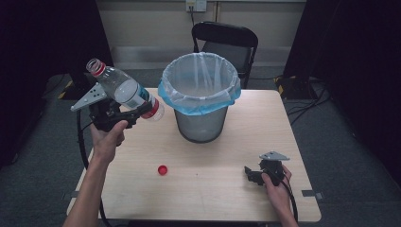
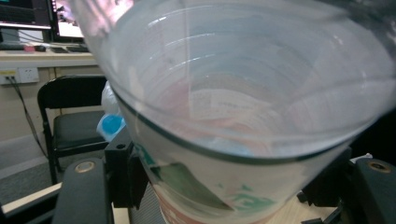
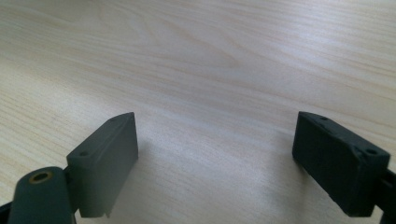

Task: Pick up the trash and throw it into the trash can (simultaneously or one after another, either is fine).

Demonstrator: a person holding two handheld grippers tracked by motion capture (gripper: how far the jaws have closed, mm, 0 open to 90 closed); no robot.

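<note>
Left gripper [image 1: 142,109] is holding the clear plastic bottle [image 1: 124,89] up in the air off the bench's left edge, just left of the bin. Fingers are clamping on the bottle's lower body, near the red band of the label. Bottle is tilting, open neck pointing up and to the left, base end pointing toward the bin; no cap on it. In the left gripper view the bottle [image 2: 243,98] is sitting right against the lens, between the two black fingers [image 2: 123,172].

Red cap [image 1: 162,170] is lying on the bench [image 1: 236,142], well apart from the bottle, toward the near side.

Mesh bin [image 1: 201,94] with a clear-and-blue liner is standing upright at the far middle of the bench.

Right gripper [image 1: 255,176] is resting low at the near right of the bench, fingers [image 3: 105,161] standing wide apart with bare wood between them.

Black folding chair [image 1: 227,42] is sitting behind the bench.
</note>
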